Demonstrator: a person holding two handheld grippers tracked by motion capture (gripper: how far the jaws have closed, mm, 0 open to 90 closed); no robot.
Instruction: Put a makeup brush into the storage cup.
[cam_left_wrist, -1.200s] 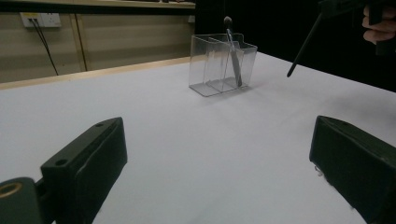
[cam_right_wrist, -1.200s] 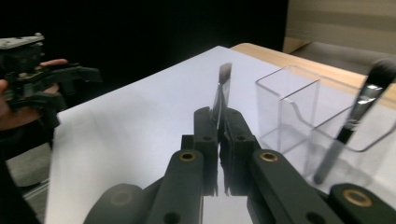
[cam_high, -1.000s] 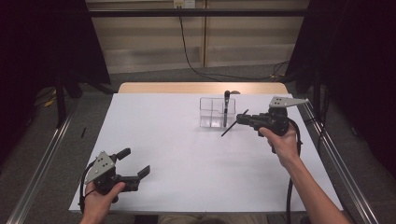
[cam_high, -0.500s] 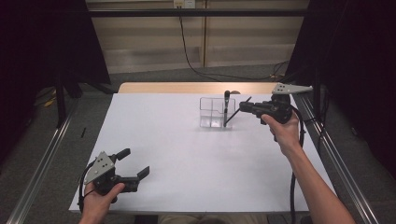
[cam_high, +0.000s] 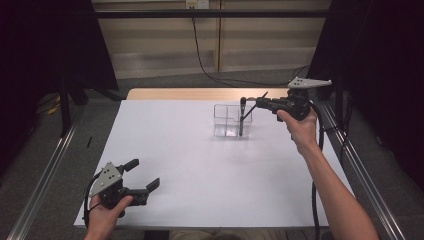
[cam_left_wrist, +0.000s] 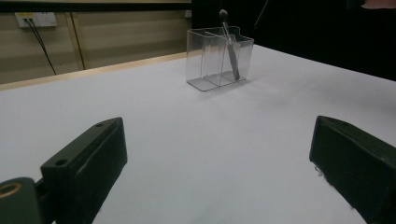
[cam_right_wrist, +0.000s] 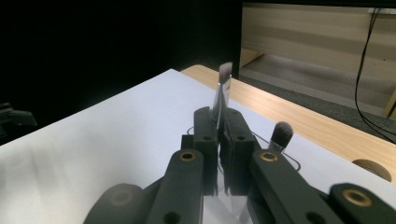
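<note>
My right gripper (cam_high: 258, 103) hovers above the right end of a clear plastic organizer (cam_high: 227, 120) at the table's far middle. Its jaws are shut on a thin makeup brush (cam_right_wrist: 222, 93) with a silver ferrule, whose bristle tip sticks up past the fingertips. A second dark brush (cam_high: 242, 118) stands tilted in the organizer's right compartment; its head (cam_right_wrist: 281, 134) shows just beyond my right jaws. In the left gripper view the organizer (cam_left_wrist: 219, 58) and that standing brush (cam_left_wrist: 229, 44) lie far ahead. My left gripper (cam_high: 142, 174) rests open at the near left with nothing between its fingers (cam_left_wrist: 91, 154).
A white sheet (cam_high: 200, 170) covers the table, with a bare wooden strip (cam_high: 190, 94) along the far edge. Metal rails (cam_high: 360, 165) run along both sides. A dark curtain and a cable on the floor lie beyond the table.
My right gripper has risen and moved toward the far edge with the brush, from beside the organizer to above its right end. The left gripper has stayed put.
</note>
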